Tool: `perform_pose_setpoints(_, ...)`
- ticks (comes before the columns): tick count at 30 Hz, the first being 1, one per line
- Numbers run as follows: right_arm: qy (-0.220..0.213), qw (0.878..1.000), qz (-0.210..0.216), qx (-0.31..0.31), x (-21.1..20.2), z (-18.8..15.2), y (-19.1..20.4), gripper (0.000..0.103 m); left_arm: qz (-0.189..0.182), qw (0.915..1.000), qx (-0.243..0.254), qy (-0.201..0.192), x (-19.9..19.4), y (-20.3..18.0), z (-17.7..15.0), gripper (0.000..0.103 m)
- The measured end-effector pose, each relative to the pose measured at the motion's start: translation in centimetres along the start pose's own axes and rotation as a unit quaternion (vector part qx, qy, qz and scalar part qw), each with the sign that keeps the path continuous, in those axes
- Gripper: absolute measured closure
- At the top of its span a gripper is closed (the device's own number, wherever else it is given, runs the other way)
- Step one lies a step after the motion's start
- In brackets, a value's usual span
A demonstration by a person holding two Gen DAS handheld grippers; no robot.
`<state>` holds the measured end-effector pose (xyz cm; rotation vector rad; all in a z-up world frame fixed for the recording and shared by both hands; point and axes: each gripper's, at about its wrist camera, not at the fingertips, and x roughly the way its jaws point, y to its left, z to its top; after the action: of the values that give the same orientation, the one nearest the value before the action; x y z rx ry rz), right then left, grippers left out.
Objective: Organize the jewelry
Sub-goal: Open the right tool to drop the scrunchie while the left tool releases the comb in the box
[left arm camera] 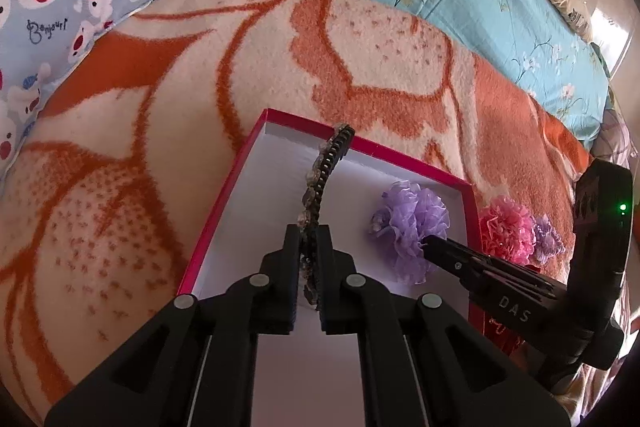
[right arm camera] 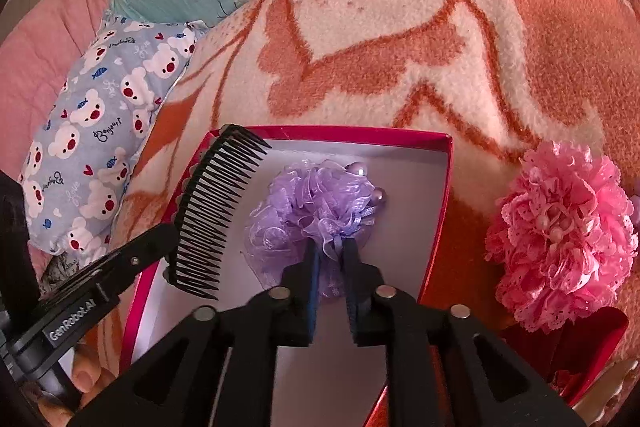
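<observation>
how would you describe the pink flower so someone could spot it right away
On the orange-and-cream blanket sits an open box with a magenta rim. The pink flower lies just outside that rim, on the blanket. Unlike the purple flower inside the box, it is pink lace.

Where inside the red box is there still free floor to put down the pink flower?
Inside the red box, the white floor is bare behind the purple flower, toward the far right corner, and in front near the right gripper. The left side is crowded by the black comb in the left gripper. The pink flower lies outside on the blanket.
</observation>
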<state>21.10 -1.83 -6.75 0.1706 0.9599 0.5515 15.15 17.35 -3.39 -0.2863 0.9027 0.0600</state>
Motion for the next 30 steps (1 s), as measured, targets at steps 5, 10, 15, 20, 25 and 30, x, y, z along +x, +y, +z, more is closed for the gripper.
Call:
perform_pose_setpoints(5, 0.0, 1.0, 0.005, 0.0, -0.4, -0.1, 0.1, 0.074, -0.013, 0.9999, -0.004, 0.009, 0.1, 0.1, 0.1, 0.097)
perform_pose_setpoints(10, -0.012, 1.0, 0.011, 0.009, -1.8, -0.4, -0.4, 0.069, -0.029, 0.9992, -0.008, 0.025, 0.6, -0.2, -0.3, 0.095)
perform_pose_setpoints(15, -0.024, 0.999, 0.015, 0.014, -3.3, -0.4, -0.8, 0.069, -0.032, 0.9988, -0.008, 0.036, 1.3, -0.7, -0.9, 0.095)
perform_pose_setpoints(20, -0.04, 0.999, 0.021, 0.019, -5.3, -0.8, -1.3, 0.069, -0.032, 0.9986, -0.006, 0.042, 1.5, -1.2, -0.9, 0.094)
perform_pose_setpoints(25, -0.045, 0.999, 0.02, 0.017, -7.0, -1.3, -2.0, 0.069, -0.017, 0.9992, -0.004, 0.034, 1.0, -1.5, -0.8, 0.055)
perform_pose_setpoints(30, -0.053, 0.998, 0.018, 0.025, -8.5, -1.9, -3.0, 0.069, -0.008, 0.9992, -0.01, 0.039, 0.8, -0.7, -1.2, 0.055)
